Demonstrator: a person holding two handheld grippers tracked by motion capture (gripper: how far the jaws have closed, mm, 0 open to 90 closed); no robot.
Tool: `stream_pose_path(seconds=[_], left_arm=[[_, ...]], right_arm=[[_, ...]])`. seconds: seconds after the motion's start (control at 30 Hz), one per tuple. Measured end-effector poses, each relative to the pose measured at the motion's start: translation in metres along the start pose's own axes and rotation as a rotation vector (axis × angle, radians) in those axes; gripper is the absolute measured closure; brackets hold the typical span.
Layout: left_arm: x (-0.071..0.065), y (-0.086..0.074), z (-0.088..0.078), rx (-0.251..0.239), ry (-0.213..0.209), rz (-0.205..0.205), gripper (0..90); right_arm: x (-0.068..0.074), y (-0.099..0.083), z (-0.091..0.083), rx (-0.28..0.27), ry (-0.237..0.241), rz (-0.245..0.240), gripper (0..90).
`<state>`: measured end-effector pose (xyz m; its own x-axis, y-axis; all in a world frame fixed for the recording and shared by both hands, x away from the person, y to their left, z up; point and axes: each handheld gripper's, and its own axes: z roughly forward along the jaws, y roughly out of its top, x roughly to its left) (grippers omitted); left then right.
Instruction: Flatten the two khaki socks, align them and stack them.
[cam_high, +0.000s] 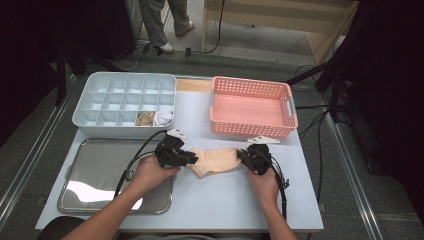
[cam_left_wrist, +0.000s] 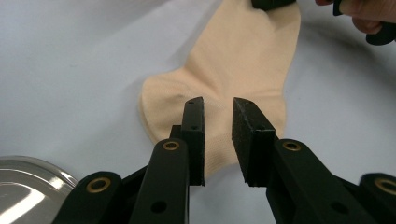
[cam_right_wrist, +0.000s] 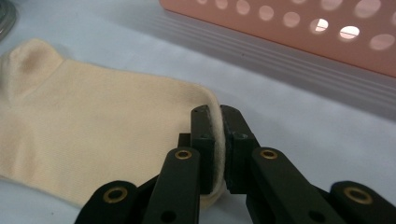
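While the right gripper (cam_right_wrist: 217, 149) pinches one edge of the flat peach knit sock (cam_high: 217, 160), frame centre on the pale blue table (cam_high: 225, 200), left gripper (cam_left_wrist: 218, 137) jaws stand apart over its other end w/o contact. Risk: a one-sided pull drags and bunches the sock short of the grey divided plastic organiser (cam_high: 125, 100), upper left.
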<state>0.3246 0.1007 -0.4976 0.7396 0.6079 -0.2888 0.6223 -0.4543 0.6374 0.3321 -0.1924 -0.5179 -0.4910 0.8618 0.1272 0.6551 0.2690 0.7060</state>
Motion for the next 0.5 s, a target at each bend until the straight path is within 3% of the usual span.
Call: stream_pose_path(seconds=[0.13,0.23,0.5], left_arm=[[0.002,-0.003,0.008,0.045,0.041,0.019,75.8],[0.004,-0.005,0.011,0.043,0.038,0.007,76.4],[0.007,-0.006,0.013,0.037,0.040,0.005,78.6]], right_arm=[[-0.004,0.001,0.000,-0.002,-0.001,0.017,85.7],[-0.006,0.005,-0.001,0.030,-0.007,0.007,85.7],[-0.007,0.006,-0.001,0.041,-0.005,0.003,85.7]])
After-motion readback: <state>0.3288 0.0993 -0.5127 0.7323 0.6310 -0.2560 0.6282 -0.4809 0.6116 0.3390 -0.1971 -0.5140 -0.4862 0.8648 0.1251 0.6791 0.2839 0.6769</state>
